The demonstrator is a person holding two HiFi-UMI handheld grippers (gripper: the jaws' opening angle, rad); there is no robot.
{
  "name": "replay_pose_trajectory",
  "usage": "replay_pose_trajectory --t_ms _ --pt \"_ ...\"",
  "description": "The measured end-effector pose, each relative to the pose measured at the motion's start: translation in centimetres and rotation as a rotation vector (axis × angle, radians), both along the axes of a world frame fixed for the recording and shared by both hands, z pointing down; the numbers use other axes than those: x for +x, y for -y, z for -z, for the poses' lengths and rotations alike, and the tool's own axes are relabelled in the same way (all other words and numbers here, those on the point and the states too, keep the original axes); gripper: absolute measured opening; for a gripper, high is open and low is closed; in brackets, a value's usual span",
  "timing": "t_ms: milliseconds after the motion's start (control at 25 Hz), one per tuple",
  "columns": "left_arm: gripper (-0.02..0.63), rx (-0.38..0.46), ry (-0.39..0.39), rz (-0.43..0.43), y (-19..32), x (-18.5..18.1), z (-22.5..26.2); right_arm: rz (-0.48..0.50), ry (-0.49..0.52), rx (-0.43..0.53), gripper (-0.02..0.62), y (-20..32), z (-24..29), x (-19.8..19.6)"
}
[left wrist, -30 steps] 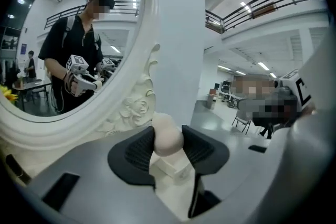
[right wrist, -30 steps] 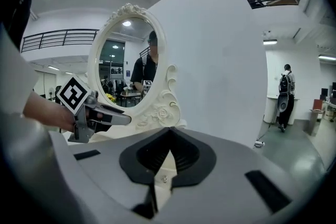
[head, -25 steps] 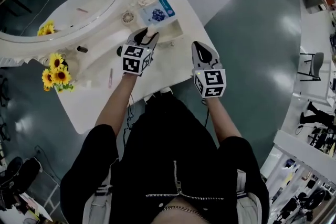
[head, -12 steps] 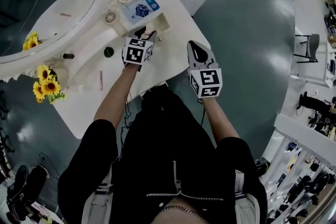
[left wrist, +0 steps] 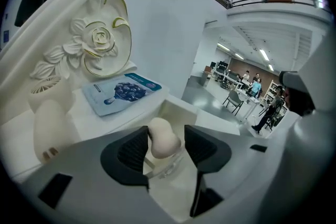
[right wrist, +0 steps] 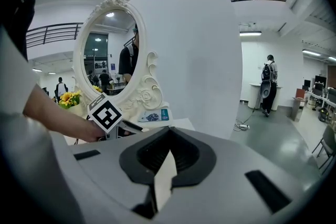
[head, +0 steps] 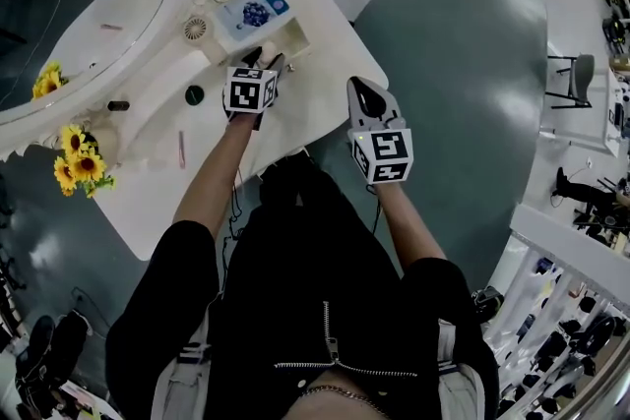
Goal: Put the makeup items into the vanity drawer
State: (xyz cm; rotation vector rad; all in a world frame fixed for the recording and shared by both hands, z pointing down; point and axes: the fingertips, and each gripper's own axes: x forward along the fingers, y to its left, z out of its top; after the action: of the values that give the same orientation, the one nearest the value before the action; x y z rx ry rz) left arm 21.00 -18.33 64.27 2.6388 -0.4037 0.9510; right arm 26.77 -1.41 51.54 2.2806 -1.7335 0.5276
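A beige makeup sponge (left wrist: 164, 137) on a clear holder stands between the jaws of my left gripper (left wrist: 165, 144), just above the open vanity drawer (left wrist: 181, 113). The jaws have just been opening; the sponge leans on the left pad and a gap shows at the right pad. In the head view the left gripper (head: 264, 62) points into the drawer (head: 295, 46) at the white vanity's right end. My right gripper (head: 362, 93) hovers off the table's front right corner, jaws together with nothing in them; it also shows in its own view (right wrist: 168, 152).
A blue face-mask packet (head: 248, 13) lies behind the drawer, by the ornate oval mirror (head: 89, 5). On the tabletop to the left lie a dark round item (head: 195, 95), a pink stick (head: 181, 149) and a small dark tube (head: 118, 105). Sunflowers (head: 74, 157) stand at the far left.
My left gripper has sunk forward to the open drawer with the sponge, and its jaws have spread. The right gripper has shifted slightly toward the table corner.
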Motion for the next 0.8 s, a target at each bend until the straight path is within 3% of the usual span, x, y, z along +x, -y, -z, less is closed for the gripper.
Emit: replay_pose_trajectory --t_ms 360,800 --pt "0.227 0.016 -0.057 0.031 0.3 -1.1 2.1 0.042 -0.003 0.014 0.008 1.6 0.5 -0.8" --pt "0.239 0.113 -0.205 0.142 3.2 -5.7 10.2 0.159 -0.036 0.08 0.008 6.8 3.4 -3.1"
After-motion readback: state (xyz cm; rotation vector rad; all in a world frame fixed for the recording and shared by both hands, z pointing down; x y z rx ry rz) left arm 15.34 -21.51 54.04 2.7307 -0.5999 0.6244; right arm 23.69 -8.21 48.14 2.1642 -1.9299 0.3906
